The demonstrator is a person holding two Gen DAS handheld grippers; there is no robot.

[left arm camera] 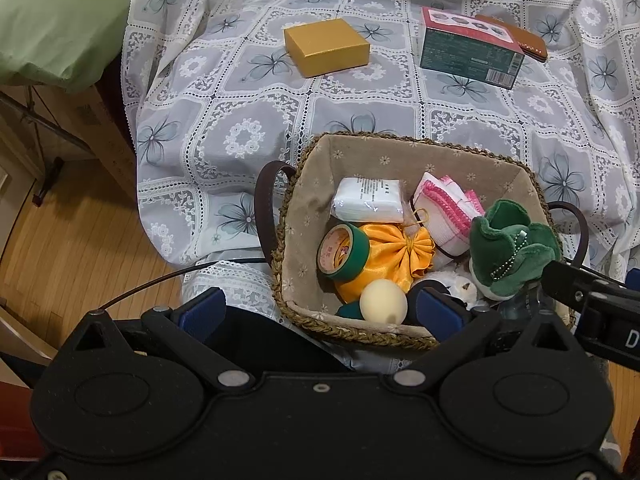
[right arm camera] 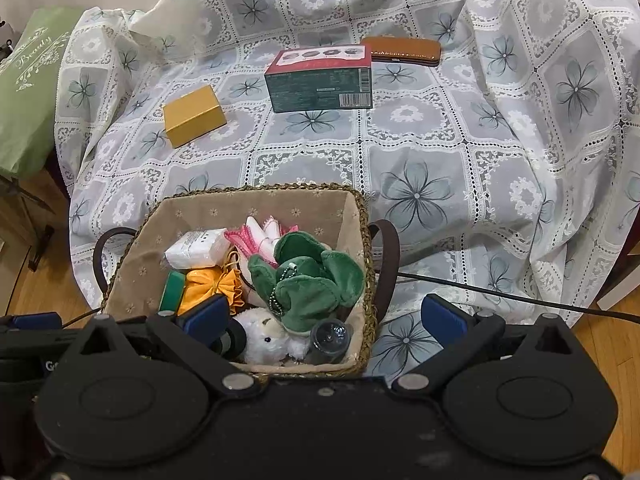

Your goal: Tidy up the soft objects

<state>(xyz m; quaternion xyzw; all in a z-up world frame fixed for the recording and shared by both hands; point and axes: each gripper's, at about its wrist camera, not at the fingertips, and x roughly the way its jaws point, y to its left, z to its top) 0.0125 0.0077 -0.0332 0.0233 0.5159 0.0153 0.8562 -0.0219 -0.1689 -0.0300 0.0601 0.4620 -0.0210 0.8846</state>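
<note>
My left gripper (left arm camera: 320,312) is spread wide, empty, fingers straddling the near rim of the basket (left arm camera: 304,168). My right gripper (right arm camera: 324,316) is equally wide, holding nothing, left finger over the basket's near edge. Green plush (right arm camera: 308,276), white plush (right arm camera: 266,338), orange pouch (left arm camera: 394,250), ball (left arm camera: 383,301) lie inside the basket.

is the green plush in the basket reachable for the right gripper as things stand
Probably yes: the green plush lies on top of the basket pile, just ahead of the open right gripper, nothing covering it.
</note>
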